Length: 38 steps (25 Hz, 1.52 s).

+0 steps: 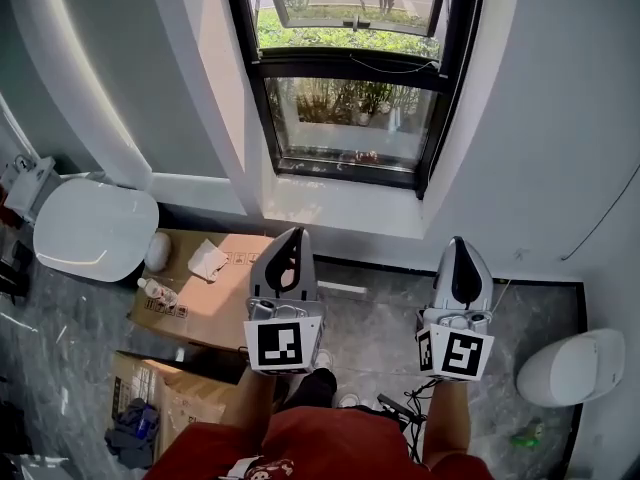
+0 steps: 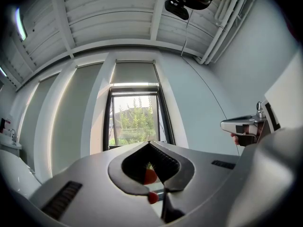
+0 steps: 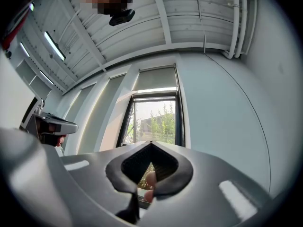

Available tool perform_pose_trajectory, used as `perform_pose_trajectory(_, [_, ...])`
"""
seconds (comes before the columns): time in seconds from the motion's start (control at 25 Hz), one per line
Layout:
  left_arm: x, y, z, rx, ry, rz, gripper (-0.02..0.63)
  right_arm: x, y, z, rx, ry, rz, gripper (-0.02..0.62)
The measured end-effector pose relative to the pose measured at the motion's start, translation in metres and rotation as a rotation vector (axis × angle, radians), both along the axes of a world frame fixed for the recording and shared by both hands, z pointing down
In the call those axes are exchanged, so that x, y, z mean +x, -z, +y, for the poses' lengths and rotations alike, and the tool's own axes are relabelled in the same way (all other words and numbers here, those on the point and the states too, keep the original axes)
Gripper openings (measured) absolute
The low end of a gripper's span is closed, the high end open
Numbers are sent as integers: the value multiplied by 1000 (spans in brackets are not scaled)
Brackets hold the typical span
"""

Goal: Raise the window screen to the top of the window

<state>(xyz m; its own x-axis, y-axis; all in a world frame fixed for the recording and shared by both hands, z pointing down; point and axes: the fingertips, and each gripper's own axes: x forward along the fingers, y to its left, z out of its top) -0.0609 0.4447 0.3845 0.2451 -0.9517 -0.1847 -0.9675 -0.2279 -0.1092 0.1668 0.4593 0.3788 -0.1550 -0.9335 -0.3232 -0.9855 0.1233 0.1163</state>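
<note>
Bright window (image 1: 350, 78) daylight; fisheye-warped edges

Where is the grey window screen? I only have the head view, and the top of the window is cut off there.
Observer: The left gripper view shows the grey fabric window screen hanging only across the top, above the black-framed window, which is uncovered.
Operator: Are the jaws holding anything?
Observer: No. The left gripper is shut and empty.
Operator: And the right?
Observer: The right gripper is shut and empty too.

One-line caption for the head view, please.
Facing a dark-framed window, the left gripper and right gripper are held out shut and empty, short of it; cardboard box at left.
</note>
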Motion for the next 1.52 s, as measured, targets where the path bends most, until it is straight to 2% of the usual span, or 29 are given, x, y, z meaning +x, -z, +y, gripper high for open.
perform_pose_trajectory(0.24, [-15,-2,-50,-32,-1,11,6,-19,0,-50,-6,1,17,9])
perform_pose_trajectory(0.64, [-36,4,-128,-10,-38,31,6,-43,8,-122,-9,-27,49,9])
perform_pose_trajectory(0.92, [-57,4,-176,-28,-59,29,5,-60,13,-168,16,-58,25,9])
perform_pose_trajectory(1.16, [-79,6,-204,-30,-72,50,5,-84,19,-188,27,-56,36,9])
perform_pose_trajectory(1.52, [-84,0,-221,-30,-83,51,5,-91,11,-202,20,-59,42,9])
